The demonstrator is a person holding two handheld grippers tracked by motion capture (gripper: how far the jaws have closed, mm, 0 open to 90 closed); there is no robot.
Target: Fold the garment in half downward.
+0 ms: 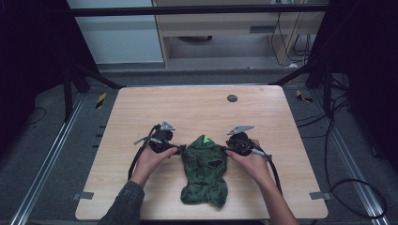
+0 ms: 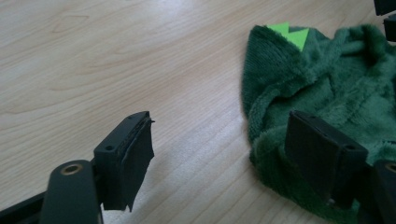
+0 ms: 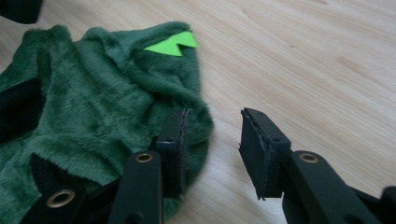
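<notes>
Green fleece garment (image 1: 204,171) flat near table (image 1: 141,112) front edge. Left gripper (image 1: 180,150) at its 9 o'clock edge, jaws spread; right gripper (image 1: 225,150) at 3 o'clock, jaws apart, pinching nothing

Left gripper (image 1: 180,150) and right gripper (image 1: 226,150) face each other low over the table, jaws of both parted, nothing clamped.

Fuzzy green plush garment (image 1: 204,171) on smooth, matt pale wood table (image 1: 197,105).
</notes>
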